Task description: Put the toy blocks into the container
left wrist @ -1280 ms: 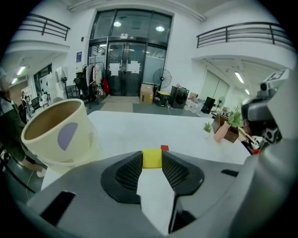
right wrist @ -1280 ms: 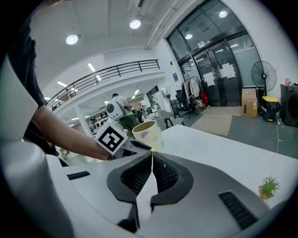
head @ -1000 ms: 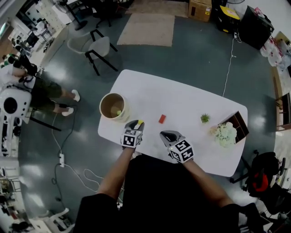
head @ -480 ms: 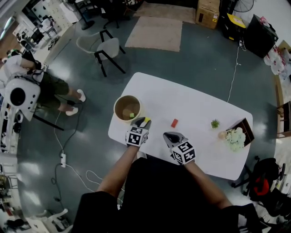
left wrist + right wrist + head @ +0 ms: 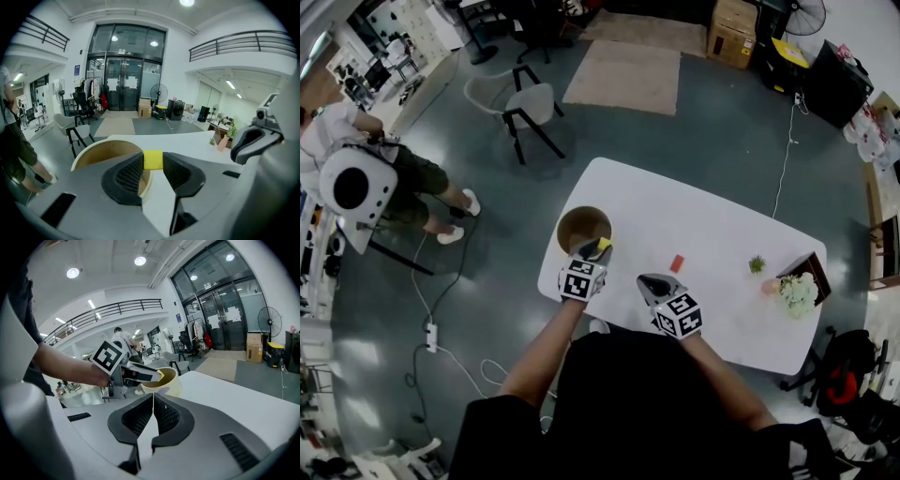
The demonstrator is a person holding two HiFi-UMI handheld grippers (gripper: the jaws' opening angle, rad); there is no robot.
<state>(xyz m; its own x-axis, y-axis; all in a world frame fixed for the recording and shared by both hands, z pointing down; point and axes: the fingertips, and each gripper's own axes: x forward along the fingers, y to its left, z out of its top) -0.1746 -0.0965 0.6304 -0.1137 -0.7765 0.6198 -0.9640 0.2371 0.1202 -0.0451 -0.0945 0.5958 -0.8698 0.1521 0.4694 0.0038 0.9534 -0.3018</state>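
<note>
At the container [image 5: 105, 154] rim: left fingers [image 5: 124, 176] just arrived gripping the yellow block [image 5: 153, 160], probably dropping next; right fingers [image 5: 140, 418] closed, empty.

**Hidden / unclear bits**

Head view: left gripper [image 5: 600, 248] covers the near rim of container [image 5: 569, 221] + part of its inside, so contents can't be told. Only a sliver of yellow block [image 5: 604, 244] shows there. Shape of red block [image 5: 677, 263] too small to tell. Left gripper view: container's lower half sits behind gripper body.
</note>
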